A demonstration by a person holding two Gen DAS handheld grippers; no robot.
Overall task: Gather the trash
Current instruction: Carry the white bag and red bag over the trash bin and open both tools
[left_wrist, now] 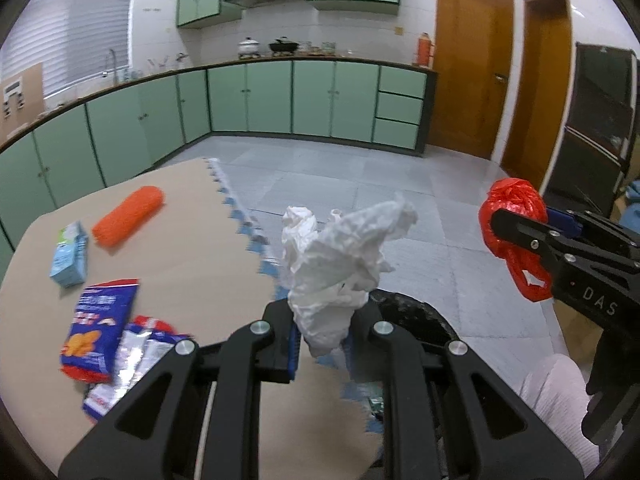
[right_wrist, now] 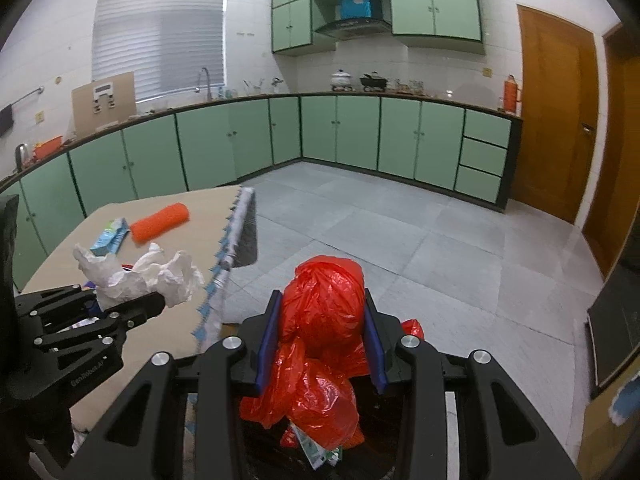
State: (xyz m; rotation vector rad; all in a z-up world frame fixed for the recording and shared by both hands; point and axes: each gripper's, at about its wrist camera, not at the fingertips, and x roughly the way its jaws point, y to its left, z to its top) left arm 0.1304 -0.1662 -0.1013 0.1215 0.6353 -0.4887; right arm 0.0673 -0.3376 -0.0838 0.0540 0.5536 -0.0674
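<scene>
I've got the left gripper (left_wrist: pixel 320 344) pinching a crumpled white tissue wad (left_wrist: pixel 340 256) low-centre, the right gripper (right_wrist: pixel 322 344) clamping a scrunched red plastic bag (right_wrist: pixel 324 304); both look light and squashy, so I'd grip mid-bulk.

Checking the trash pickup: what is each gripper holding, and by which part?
The left gripper pinches the crumpled white tissue by its lower end; the right gripper clamps the balled red plastic bag around its middle.
</scene>
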